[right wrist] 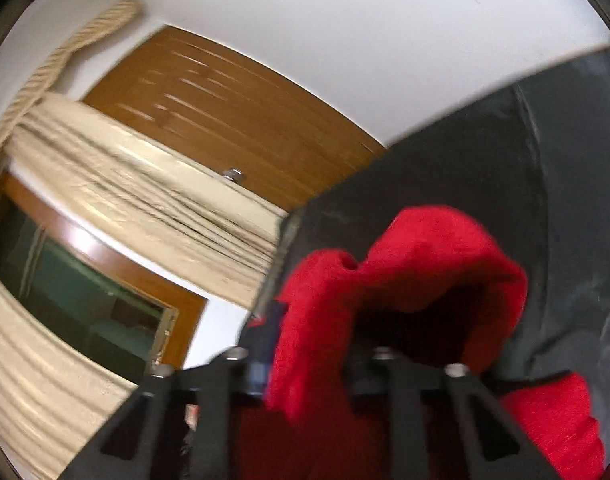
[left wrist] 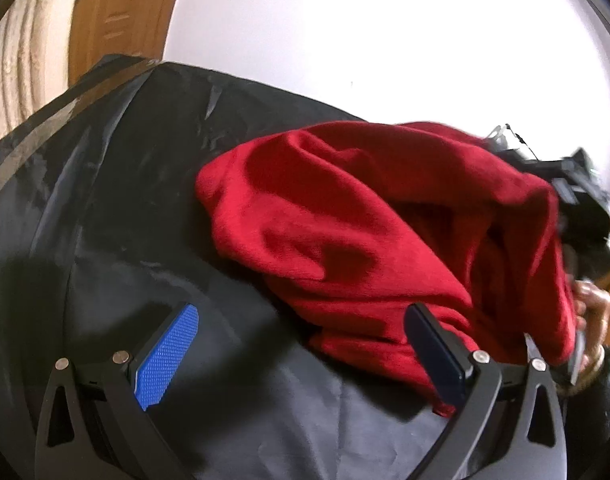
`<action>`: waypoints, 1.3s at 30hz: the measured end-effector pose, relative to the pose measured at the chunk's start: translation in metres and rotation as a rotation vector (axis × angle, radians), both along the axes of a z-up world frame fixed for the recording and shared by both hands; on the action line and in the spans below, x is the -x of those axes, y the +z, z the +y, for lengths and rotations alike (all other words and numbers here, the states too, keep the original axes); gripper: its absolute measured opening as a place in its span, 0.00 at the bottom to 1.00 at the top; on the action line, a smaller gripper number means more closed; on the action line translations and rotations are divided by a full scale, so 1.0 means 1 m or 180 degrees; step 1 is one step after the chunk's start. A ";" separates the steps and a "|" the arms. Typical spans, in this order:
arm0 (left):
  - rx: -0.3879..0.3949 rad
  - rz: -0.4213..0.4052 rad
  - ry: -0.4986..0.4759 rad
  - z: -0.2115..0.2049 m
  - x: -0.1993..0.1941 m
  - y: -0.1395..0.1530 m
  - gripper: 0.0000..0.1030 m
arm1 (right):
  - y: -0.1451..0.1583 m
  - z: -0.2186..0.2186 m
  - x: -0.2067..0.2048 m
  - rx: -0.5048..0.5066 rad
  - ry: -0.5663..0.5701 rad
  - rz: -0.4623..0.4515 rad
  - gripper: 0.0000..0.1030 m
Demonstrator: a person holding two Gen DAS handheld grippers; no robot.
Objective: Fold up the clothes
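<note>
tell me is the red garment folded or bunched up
Bunched up: the red garment sits in a rumpled heap on the dark cover, no flat folds or aligned edges.

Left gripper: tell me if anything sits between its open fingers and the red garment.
Nothing visible does. The left gripper is open over the dark cloth, and the red garment lies just ahead, already reaching its right-hand finger. Only bare dark cloth fills the gap between the fingers.

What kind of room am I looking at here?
Probably a room in a home, maybe a bedroom. A pleated cream curtain with a rope tie-back hangs over a wood-framed window, beside a brown wooden panelled door and plain white walls. A red knit garment lies on a dark sheet.
</note>
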State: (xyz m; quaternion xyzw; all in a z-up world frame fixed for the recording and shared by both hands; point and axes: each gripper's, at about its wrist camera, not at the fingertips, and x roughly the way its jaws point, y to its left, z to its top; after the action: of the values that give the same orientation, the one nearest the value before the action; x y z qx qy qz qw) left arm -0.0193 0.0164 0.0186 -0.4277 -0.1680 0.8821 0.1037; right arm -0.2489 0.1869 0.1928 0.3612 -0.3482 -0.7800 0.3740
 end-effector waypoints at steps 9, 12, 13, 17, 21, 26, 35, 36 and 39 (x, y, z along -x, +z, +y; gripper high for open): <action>-0.0004 -0.0092 0.0144 -0.008 0.006 -0.010 1.00 | 0.071 0.026 -0.083 0.0816 0.0314 0.0974 0.12; -0.0003 -0.0085 0.0151 -0.008 0.006 -0.010 1.00 | 0.095 0.035 -0.127 0.0951 0.0546 0.1366 0.13; -0.0001 -0.0079 0.0149 -0.008 0.005 -0.010 1.00 | 0.101 0.038 -0.144 0.0977 0.0621 0.1502 0.13; 0.0004 -0.0002 0.0108 -0.007 0.000 -0.003 1.00 | 0.110 0.059 -0.219 0.0855 0.0764 0.1907 0.13; 0.0059 0.0121 -0.0070 -0.001 -0.013 0.009 1.00 | 0.092 0.083 -0.290 0.0568 0.0629 0.2080 0.13; 0.0173 0.0200 -0.0296 0.009 -0.038 0.018 1.00 | 0.054 0.128 -0.344 0.0403 0.0131 0.1916 0.13; 0.0624 0.0226 -0.0620 0.022 -0.077 0.028 1.00 | -0.025 0.211 -0.395 -0.0033 -0.0606 0.1148 0.13; 0.0654 0.0220 -0.0641 0.023 -0.080 0.028 1.00 | -0.031 0.215 -0.400 -0.0184 -0.0684 0.1070 0.13; 0.0618 0.0159 -0.0707 0.023 -0.086 0.028 1.00 | -0.042 0.218 -0.406 -0.0643 -0.0916 0.0894 0.18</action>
State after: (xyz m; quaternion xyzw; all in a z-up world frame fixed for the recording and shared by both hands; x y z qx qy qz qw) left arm 0.0666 0.0394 0.0466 -0.4295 -0.0309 0.8877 0.1629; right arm 0.1574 0.4049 0.1512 0.2313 -0.2608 -0.8989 0.2656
